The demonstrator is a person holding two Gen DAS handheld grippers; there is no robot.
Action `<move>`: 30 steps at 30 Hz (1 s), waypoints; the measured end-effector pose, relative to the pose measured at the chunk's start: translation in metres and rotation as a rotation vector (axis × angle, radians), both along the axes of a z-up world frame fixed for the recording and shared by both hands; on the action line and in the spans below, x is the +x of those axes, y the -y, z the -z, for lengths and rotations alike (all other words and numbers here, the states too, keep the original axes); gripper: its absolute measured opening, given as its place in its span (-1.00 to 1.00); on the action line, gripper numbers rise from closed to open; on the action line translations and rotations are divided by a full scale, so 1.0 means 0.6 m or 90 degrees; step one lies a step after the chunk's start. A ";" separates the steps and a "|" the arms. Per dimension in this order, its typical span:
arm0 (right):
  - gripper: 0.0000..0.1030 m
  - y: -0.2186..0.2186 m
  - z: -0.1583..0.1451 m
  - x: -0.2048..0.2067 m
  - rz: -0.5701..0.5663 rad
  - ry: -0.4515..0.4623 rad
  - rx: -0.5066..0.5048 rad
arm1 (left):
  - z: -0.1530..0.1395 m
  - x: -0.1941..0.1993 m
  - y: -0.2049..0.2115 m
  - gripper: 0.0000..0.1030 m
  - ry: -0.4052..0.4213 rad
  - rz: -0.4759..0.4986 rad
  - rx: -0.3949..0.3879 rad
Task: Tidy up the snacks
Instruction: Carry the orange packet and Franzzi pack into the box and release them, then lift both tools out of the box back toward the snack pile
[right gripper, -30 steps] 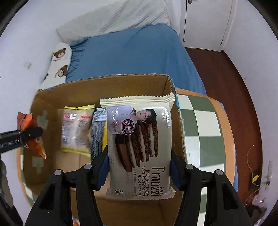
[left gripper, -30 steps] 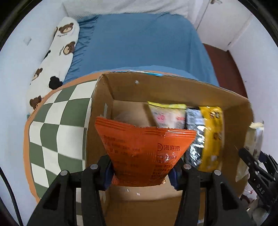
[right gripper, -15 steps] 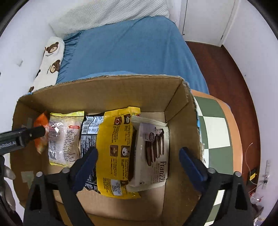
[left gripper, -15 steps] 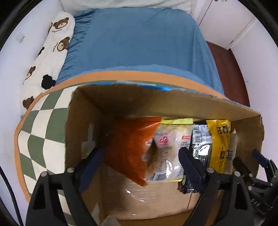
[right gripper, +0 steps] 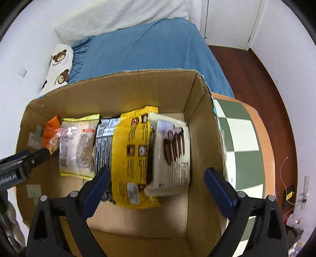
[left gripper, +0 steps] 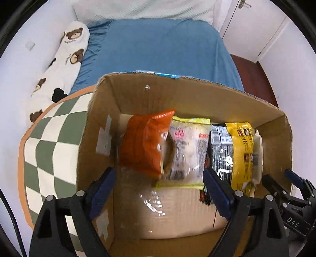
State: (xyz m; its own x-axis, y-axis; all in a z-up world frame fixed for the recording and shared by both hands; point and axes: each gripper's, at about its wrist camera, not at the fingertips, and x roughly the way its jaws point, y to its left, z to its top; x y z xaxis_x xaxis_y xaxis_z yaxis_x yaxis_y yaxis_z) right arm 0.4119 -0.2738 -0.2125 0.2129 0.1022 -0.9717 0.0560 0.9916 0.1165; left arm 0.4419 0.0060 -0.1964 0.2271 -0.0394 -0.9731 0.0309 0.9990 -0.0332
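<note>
A cardboard box (left gripper: 189, 94) sits on a round table (left gripper: 49, 138) with a green-and-white chequered top and an orange rim, and five snack packets lie side by side on its floor. From left to right they are an orange packet (left gripper: 144, 140), a clear packet with yellow edges (left gripper: 185, 150), a dark packet with a barcode (left gripper: 219, 146), a yellow packet (right gripper: 134, 156) and a cream biscuit packet (right gripper: 171, 154) printed with chocolate sticks. The orange packet leans over the left edge of the clear one; the yellow packet overlaps the dark one and partly covers the left edge of the cream one, which lies close to the right wall of the box. The left hand-held gripper (left gripper: 160, 189) hangs over the near left part of the box with its blue-padded fingers (left gripper: 102, 187) spread wide and nothing between them. The right hand-held gripper (right gripper: 156, 185) is likewise spread and empty above the near right part, its right finger close to the right wall. Each shows at the edge of the other's view (the left one's tip appears just near the orange packet). The tall box walls ring the packets on all sides. Beyond the far wall lies a bed with a blue sheet (right gripper: 150, 45), a bear-print pillow (left gripper: 59, 65) along its left side, a white blanket (right gripper: 122, 17) at its far end, and dark wooden floor (right gripper: 262, 67) to the right
</note>
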 end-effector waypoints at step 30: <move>0.89 -0.029 -0.294 -0.330 -0.040 0.235 -0.006 | -0.228 -0.355 0.009 0.74 0.231 0.031 -0.013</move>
State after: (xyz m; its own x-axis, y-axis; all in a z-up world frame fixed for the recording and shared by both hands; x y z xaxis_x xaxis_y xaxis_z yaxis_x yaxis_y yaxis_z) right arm 0.2141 -0.2561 -0.0361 0.5433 0.1177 -0.8313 -0.0492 0.9929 0.1084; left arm 0.2289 0.0005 -0.0593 0.5547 -0.0777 -0.8284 0.0918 0.9953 -0.0319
